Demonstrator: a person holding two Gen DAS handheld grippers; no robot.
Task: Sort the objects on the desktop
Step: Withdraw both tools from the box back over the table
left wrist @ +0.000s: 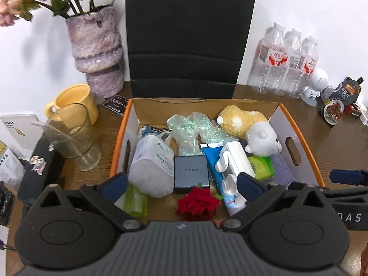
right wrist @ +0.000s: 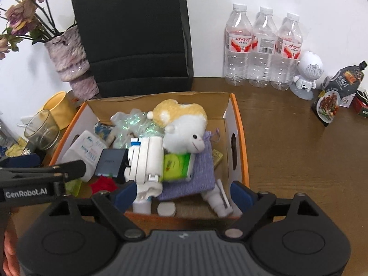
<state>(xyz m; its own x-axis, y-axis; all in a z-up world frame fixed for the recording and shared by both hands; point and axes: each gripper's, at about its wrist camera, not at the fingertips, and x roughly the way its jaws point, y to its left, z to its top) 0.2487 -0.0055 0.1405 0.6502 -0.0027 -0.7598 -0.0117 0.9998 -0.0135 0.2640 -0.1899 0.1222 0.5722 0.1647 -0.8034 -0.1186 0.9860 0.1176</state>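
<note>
A cardboard box (left wrist: 308, 142) with an orange rim stands on the wooden desk, crowded with things. In it lie a yellow-and-white plush toy (left wrist: 248, 124), a white bottle (left wrist: 151, 163), a grey charger (left wrist: 191, 171), a blue-and-white tube (left wrist: 218, 168), a green packet (left wrist: 262, 166) and a red rose (left wrist: 197, 203). My left gripper (left wrist: 181, 185) hovers open above the box's near side, with nothing held. My right gripper (right wrist: 182, 193) hangs open over the box's (right wrist: 239, 124) near right corner, above a purple pouch (right wrist: 200, 174) and small white pieces, also with nothing held.
Behind the box stands a black paper bag (left wrist: 191, 34). To the left are a fuzzy purple vase (left wrist: 96, 53) with dried flowers, a yellow mug (left wrist: 76, 101) and a glass (left wrist: 73, 138). Three water bottles (right wrist: 262, 46), a white robot figure (right wrist: 308, 69) and a dark sauce pouch (right wrist: 333, 96) stand at right.
</note>
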